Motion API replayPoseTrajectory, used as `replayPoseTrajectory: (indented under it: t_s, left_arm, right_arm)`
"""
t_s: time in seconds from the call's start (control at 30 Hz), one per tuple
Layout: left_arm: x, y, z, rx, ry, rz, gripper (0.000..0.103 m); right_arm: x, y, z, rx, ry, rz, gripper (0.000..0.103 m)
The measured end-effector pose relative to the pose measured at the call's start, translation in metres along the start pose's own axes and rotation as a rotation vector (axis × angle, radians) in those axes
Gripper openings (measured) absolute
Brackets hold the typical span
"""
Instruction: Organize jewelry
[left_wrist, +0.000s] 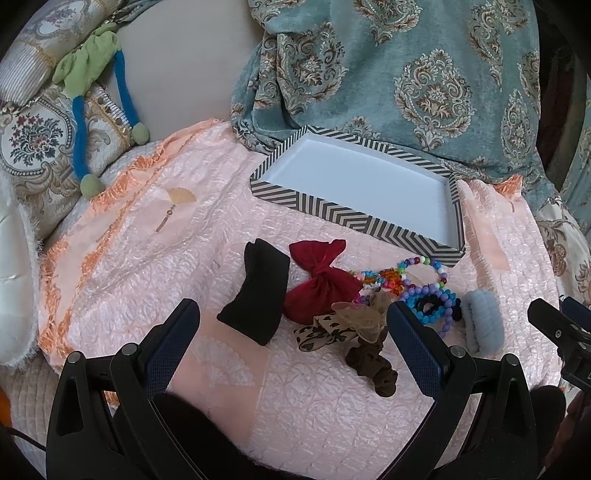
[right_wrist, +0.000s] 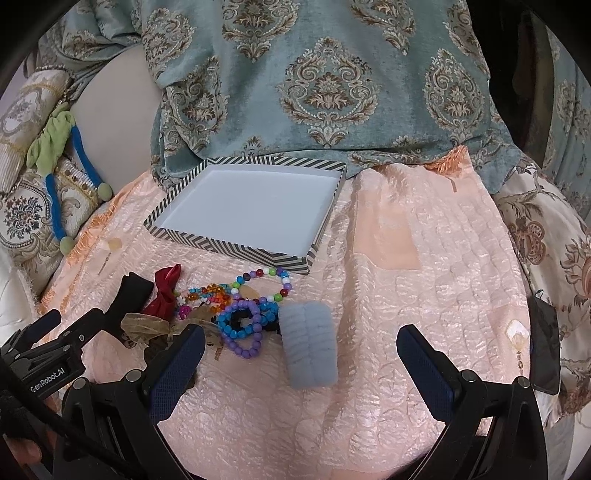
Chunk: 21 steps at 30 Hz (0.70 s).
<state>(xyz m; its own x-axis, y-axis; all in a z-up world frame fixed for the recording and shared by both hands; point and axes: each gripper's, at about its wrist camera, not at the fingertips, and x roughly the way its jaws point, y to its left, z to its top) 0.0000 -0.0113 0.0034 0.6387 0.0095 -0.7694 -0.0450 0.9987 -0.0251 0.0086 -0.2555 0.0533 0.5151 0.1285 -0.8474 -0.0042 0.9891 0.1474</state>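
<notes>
Jewelry and hair pieces are lying in a loose heap on a pink quilted cover (right_wrist: 388, 280), just in front of a striped box (left_wrist: 354, 218).

The teal patterned fabric (right_wrist: 325, 85) is draping down behind everything and touching the far side of the box. The pink cover is spreading across the whole foreground. The box is sitting open, its white inside showing nothing in it, with one corner pointing toward the heap.

The left gripper (left_wrist: 293, 321) is hovering low over the cover with its fingers spread wide, gripping nothing; the black band (left_wrist: 256, 291), the red bow (left_wrist: 321, 284) and the brown scrunchie (left_wrist: 373, 363) are showing between them. The right gripper (right_wrist: 301, 349) is also standing wide open and holding nothing, with the grey scrunchie (right_wrist: 310, 343) lying on the cover between its fingers.

The black band is lying at the left edge of the heap, touching the red bow. The grey scrunchie is sitting at the right edge, just beside the beaded bracelets (right_wrist: 255, 314). The bracelets are overlapping each other in blue, purple and mixed colours, near the box's closest corner. A spotted ribbon (left_wrist: 325, 328) and a sheer tan bow (left_wrist: 364, 317) are lying at the front of the pile, above the brown scrunchie.
</notes>
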Motion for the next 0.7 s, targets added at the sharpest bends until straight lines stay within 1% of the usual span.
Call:
replayPoseTrajectory:
  t_s: [0.33,0.7]
  left_arm:
    - [0.0032,0.0036,-0.0049,0.021,-0.024,0.024,0.102]
    - [0.0066,0.0061,-0.0061,0.028,-0.01,0.037,0.102]
  right_arm:
    - [0.0021,-0.0017,-0.0044,0.009,0.017,0.01,0.103]
    - [0.0059,0.0001,-0.0065,0.012,0.027,0.037,0.103]
